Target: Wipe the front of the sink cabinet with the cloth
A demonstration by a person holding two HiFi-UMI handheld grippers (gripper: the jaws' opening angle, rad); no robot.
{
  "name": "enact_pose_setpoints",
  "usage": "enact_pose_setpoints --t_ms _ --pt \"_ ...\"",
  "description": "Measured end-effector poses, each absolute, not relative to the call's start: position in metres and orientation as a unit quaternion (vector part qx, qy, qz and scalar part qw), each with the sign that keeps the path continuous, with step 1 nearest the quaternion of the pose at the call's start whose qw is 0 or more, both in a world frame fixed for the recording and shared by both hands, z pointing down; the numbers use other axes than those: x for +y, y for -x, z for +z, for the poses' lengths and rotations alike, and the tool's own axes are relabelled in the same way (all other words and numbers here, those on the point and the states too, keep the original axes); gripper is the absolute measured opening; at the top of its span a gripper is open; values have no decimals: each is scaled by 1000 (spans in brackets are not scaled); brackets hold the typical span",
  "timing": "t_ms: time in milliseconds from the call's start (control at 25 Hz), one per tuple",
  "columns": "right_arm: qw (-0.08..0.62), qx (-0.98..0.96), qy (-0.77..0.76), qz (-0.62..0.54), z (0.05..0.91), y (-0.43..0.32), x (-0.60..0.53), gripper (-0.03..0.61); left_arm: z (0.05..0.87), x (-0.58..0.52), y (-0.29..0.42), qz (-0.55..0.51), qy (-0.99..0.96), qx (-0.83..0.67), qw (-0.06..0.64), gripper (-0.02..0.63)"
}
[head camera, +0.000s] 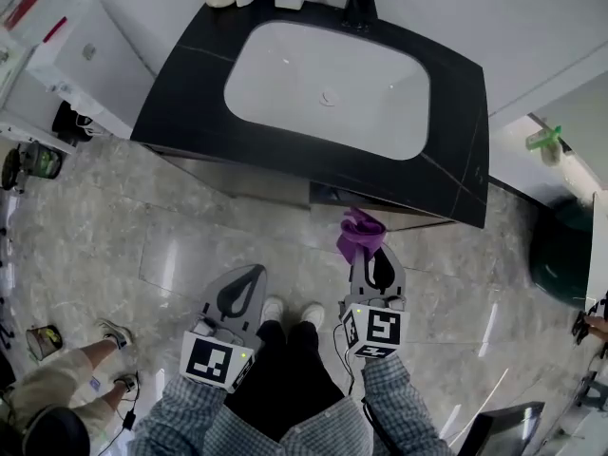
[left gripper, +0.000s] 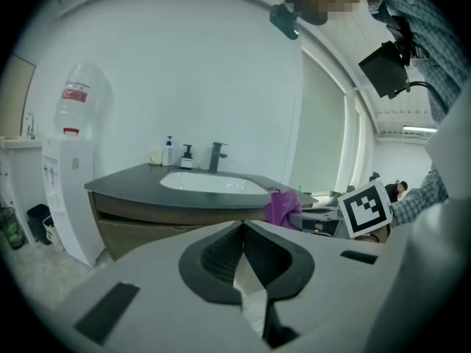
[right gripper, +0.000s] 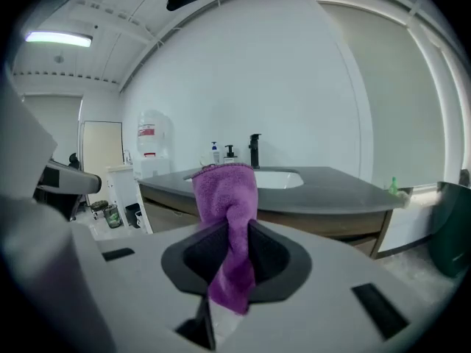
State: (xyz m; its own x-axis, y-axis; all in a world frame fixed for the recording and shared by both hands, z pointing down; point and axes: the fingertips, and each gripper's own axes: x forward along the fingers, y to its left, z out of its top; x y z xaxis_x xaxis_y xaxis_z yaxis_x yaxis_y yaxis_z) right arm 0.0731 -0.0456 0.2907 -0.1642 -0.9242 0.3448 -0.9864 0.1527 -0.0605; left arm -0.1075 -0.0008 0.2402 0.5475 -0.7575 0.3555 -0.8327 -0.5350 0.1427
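Right gripper (head camera: pixel 370 259) has the purple cloth (head camera: pixel 359 236) pinched hard between its jaws, and in the right gripper view the cloth (right gripper: pixel 228 197) runs long-ways up the jaw line from 6 to 12, a folded head standing proud above the tips and a short tail hanging below them. Dead ahead at 12 o'clock sits the cabinet front (right gripper: pixel 165 213), tucked under the dark countertop (head camera: pixel 456 160), and in the head view that front (head camera: pixel 242 180) stretches roughly from 9 to 3 beneath the white basin (head camera: pixel 285 74). The cloth's head is near the counter edge but, from what I can make out, not yet touching the panel below it. Left gripper (head camera: pixel 249 278) hangs at about 8 o'clock from the right one, farther back over the floor (head camera: pixel 142 245); its own view shows the jaws (left gripper: pixel 243 241) pressed together with nothing between them. So the right side is the nearer one and carries the tool: my read is the next move is a push straight to 12, then sweeps along that 9-to-3 line
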Motion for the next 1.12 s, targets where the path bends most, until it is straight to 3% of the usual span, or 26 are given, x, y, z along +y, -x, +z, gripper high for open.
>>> enact_pose_setpoints --t_ms 520,1120 --pt "90 -742 -652 126 169 -80 11 75 148 39 133 115 -873 -457 129 11" --pt "60 -727 -675 116 125 -63 81 75 117 70 130 100 -899 -414 99 11"
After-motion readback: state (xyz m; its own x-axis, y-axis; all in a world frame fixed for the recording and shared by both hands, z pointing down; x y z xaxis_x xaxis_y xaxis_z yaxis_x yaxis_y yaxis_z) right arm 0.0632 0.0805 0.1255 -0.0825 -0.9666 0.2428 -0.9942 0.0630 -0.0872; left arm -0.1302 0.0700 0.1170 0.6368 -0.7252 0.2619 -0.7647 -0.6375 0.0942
